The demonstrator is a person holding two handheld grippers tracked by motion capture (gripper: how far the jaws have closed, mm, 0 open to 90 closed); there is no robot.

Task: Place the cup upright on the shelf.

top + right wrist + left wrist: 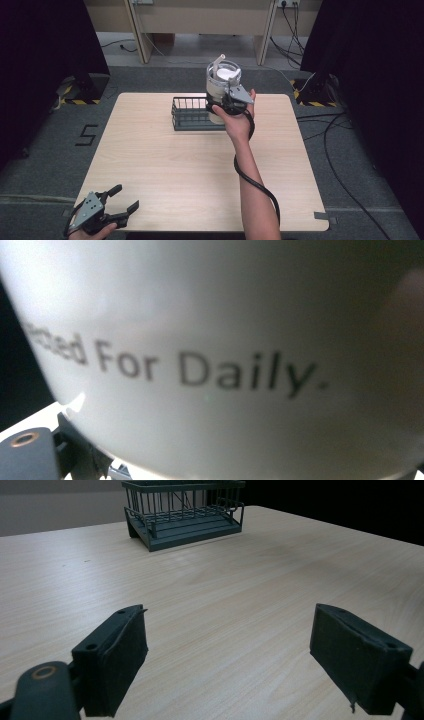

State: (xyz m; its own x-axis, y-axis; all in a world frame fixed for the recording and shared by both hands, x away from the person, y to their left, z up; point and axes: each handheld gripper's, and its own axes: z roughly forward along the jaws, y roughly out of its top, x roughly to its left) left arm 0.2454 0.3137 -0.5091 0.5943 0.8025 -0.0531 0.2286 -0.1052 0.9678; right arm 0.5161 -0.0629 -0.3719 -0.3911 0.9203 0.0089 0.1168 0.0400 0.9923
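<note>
White cup in right gripper

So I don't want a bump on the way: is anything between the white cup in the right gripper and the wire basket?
Nothing visible. The right gripper holds the white cup up over the right end of the wire basket, whose open top looks empty. The left gripper sits apart at the table's near edge.

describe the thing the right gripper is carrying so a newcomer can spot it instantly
Start at the light wooden table and find the dark wire basket near its far edge. Held just above the basket's right end by the right gripper is a white mug. It alone is white and carries dark lettering ending "For Daily."
</note>
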